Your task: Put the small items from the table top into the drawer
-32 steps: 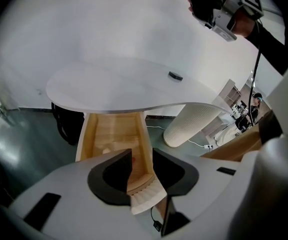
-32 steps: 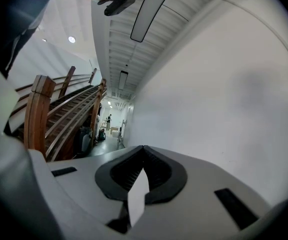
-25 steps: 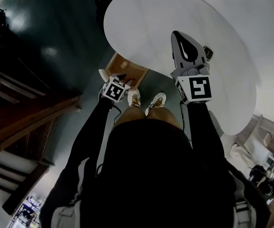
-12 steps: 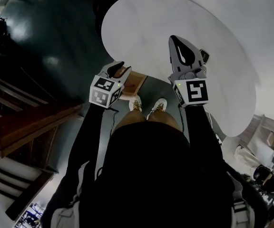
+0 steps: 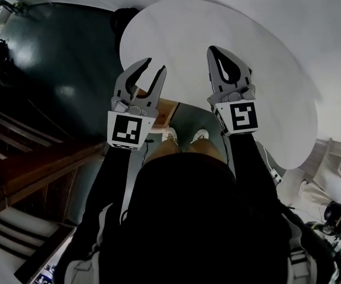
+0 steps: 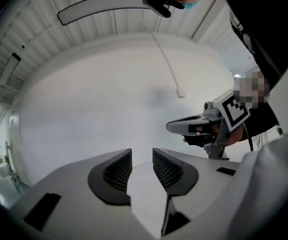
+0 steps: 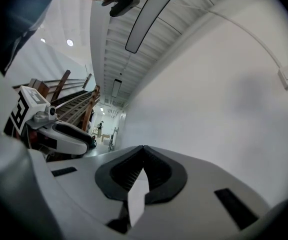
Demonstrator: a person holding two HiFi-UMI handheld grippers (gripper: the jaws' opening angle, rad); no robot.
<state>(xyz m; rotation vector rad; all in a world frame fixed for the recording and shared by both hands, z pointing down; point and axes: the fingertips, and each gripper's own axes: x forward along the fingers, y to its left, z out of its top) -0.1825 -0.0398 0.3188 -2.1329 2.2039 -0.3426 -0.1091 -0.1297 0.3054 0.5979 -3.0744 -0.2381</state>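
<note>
In the head view my left gripper [image 5: 154,65] is raised at the near edge of the round white table [image 5: 176,34]. Its jaws stand open with nothing between them. To its right, my right gripper [image 5: 214,51] is held over the table with its jaws shut and empty. A corner of the open wooden drawer [image 5: 166,106] shows below the table edge, between the two grippers. Both gripper views face the white wall and ceiling. In them the left gripper [image 6: 142,154] is open and the right gripper [image 7: 143,149] has its tips together. No small item shows on the table top.
The person's shoes [image 5: 169,136] stand on the dark floor under the table edge. Wooden stairs [image 5: 28,158] lie to the left. Each gripper view catches the other gripper at its side: the right gripper [image 6: 200,126], the left gripper [image 7: 59,134].
My left gripper has risen from low beside the drawer to the table edge, jaws now pointing up and away. The right gripper shifted slightly left. The small dark item beside it is no longer seen.
</note>
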